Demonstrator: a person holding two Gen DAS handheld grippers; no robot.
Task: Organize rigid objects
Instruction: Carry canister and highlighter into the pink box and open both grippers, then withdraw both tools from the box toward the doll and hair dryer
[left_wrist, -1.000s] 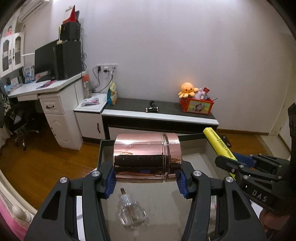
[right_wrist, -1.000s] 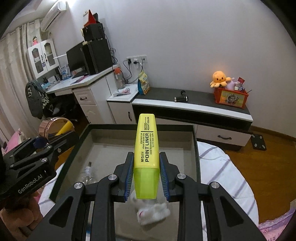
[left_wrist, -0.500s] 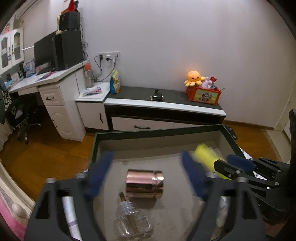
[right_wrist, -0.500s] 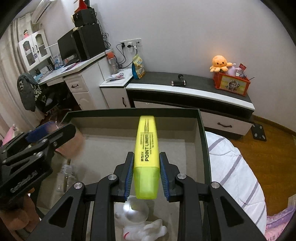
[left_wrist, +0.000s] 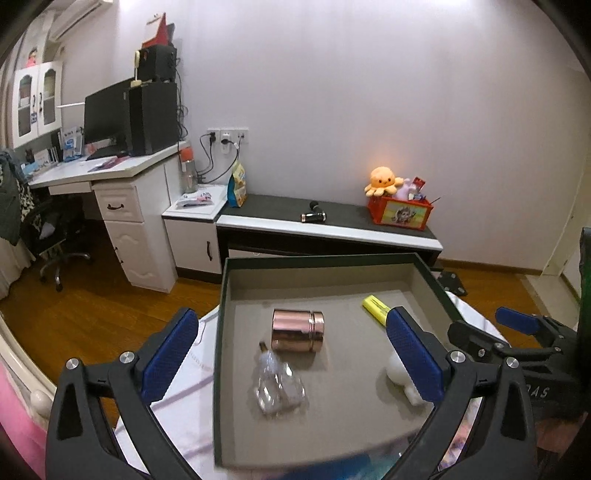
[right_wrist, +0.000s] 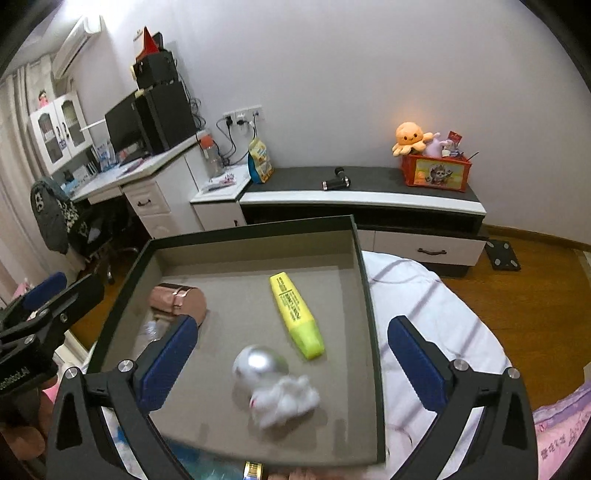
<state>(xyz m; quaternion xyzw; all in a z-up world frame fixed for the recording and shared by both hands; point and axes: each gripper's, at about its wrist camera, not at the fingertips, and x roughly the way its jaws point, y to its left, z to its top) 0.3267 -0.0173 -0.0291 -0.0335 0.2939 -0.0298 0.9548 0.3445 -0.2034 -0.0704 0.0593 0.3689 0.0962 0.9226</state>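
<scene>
Yellow highlighter, black label print unreadable; "GenRobot.AI" partly visible on left claw.

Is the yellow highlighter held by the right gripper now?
No, the yellow highlighter lies free in the tray, and the right gripper is open.

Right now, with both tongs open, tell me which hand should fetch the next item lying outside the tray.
Right, probably. The right tongs hang open above the tray's near edge, where a small tin peeks out just below them. The left tongs are open too, but no loose item shows clearly beneath them.
</scene>
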